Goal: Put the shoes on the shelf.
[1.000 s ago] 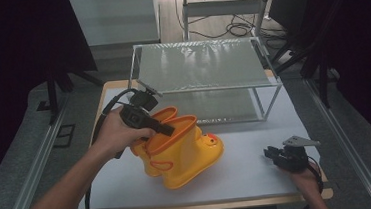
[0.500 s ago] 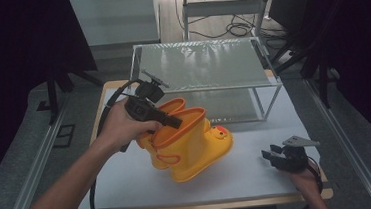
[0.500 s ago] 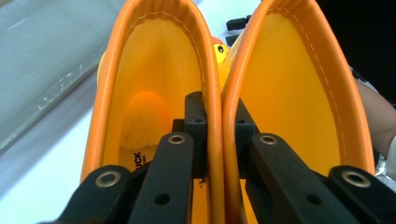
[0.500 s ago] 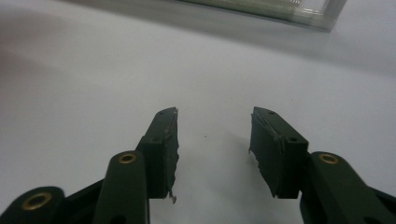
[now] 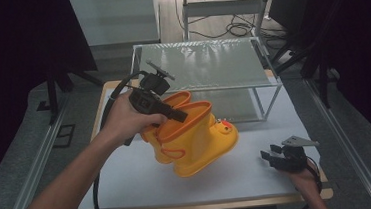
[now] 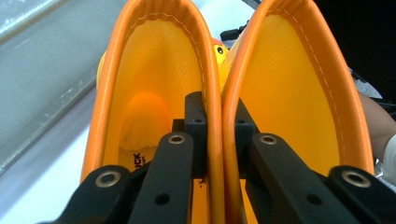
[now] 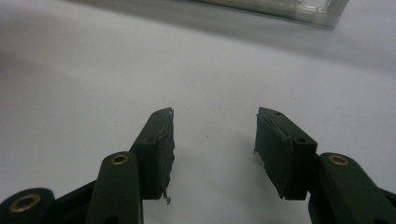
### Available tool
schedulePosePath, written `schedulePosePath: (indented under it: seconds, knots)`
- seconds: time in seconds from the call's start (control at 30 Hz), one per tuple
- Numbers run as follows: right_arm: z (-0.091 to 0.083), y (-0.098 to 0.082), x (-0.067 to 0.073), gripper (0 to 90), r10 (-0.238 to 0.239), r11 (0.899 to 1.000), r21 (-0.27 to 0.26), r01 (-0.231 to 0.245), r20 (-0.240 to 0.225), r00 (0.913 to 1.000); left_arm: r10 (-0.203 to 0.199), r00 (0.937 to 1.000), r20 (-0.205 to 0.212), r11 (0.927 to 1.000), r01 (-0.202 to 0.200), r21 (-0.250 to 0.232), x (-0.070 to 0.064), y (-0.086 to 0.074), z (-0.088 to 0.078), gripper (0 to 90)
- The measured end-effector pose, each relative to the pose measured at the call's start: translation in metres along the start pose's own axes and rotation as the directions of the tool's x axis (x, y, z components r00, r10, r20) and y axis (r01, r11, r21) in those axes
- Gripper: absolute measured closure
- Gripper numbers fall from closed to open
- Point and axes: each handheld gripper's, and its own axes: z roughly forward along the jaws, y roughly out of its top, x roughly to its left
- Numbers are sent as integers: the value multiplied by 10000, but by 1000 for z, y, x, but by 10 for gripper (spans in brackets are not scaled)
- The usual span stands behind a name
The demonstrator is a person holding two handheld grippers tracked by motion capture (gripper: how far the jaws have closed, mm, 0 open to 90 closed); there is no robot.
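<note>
Two yellow boots point(image 5: 191, 139), pinched together at their touching cuffs by the left hand-held gripper point(image 5: 166, 112), hang tilted above the tabletop point(image 5: 129, 179) before the rack point(image 5: 205, 65); next comes carrying them. The right hand-held gripper point(image 5: 278, 157), near right, has just spread, empty.

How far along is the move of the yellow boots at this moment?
Done: the left claw is shut on the touching inner rims of both yellow boots, one jaw inside each. In hand: the pair hangs tilted above the white table. Left: setting them down, perhaps on the wire shelf. The right claw, just opened with nothing between its jaws, waits over the table.
</note>
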Motion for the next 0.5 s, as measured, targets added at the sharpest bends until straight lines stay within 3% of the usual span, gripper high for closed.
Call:
schedulePosePath:
  seconds: [0.5]
  knots:
    - [0, 0, -1, 468, 27, 10000, -4, -27, -26, 10000, 63, 9997, 255, 9999, -60, -92, -6, 25, -1, 828]
